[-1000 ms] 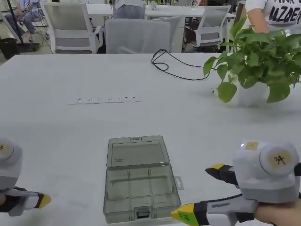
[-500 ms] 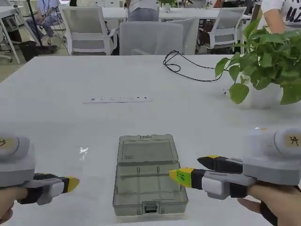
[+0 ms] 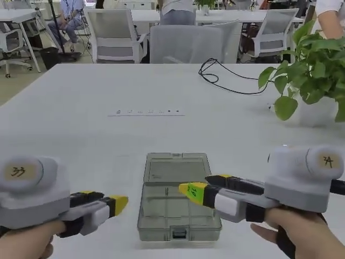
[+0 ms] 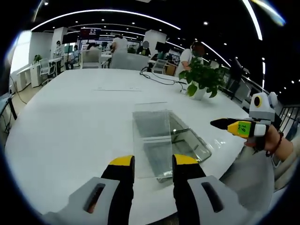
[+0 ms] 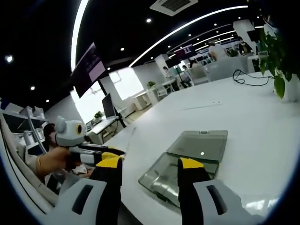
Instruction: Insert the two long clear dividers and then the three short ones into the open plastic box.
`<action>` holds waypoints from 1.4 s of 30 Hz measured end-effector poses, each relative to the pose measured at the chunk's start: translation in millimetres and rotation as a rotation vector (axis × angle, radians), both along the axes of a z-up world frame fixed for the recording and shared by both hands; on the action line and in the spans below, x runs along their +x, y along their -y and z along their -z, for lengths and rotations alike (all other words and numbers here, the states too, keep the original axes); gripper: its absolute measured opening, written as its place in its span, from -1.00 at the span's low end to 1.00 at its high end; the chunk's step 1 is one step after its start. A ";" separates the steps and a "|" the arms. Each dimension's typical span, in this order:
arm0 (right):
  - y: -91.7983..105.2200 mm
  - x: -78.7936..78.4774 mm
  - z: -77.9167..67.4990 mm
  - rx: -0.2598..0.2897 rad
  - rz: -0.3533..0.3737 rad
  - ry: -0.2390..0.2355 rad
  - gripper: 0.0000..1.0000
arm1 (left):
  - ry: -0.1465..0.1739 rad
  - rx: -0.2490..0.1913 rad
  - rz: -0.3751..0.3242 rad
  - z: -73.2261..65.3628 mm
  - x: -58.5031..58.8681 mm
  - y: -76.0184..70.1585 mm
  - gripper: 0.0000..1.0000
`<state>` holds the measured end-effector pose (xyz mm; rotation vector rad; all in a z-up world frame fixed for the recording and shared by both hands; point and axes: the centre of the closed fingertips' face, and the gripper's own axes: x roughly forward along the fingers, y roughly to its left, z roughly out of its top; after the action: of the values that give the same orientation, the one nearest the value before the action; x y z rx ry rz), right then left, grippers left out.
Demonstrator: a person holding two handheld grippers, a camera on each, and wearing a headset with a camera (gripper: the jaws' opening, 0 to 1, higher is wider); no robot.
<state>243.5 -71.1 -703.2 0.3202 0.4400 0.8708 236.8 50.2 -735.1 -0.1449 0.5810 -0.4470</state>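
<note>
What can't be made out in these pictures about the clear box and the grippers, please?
Left gripper view: a clear sheet stands between the jaws of the left gripper. Whether it is a held divider or part of the plastic box is undecided because it is transparent.
Head view: whether dividers sit inside the box is too clear and small to tell. The right gripper overlaps its right side.

Left gripper (image 3: 106,199): held low on the left, pointing right, jaws parted with nothing between them.
Right gripper (image 3: 205,184): held on the right, pointing left, jaws parted and empty.
Left hand (image 3: 24,245): closed round its grip.
Right hand (image 3: 296,233): closed round its grip.
</note>
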 end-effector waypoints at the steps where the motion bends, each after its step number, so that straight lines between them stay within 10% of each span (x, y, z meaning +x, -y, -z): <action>1: -4.1 -1.3 -1.2 0.015 -0.005 0.000 -0.07 | 0.011 -0.003 0.005 -1.9 -2.0 3.8 -0.40; 23: -45.5 -19.2 -5.3 0.122 -0.028 0.006 -0.51 | 0.071 -0.047 0.076 -13.3 -30.5 57.5 -0.40; 42: -48.3 -15.8 1.9 0.162 -0.003 -0.059 -0.85 | 0.100 -0.052 0.118 -20.4 -31.5 72.3 -0.40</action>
<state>227.8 -22.8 -705.1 0.4951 0.4255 0.9038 205.3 -22.1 -714.8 -0.1376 0.4810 -0.5808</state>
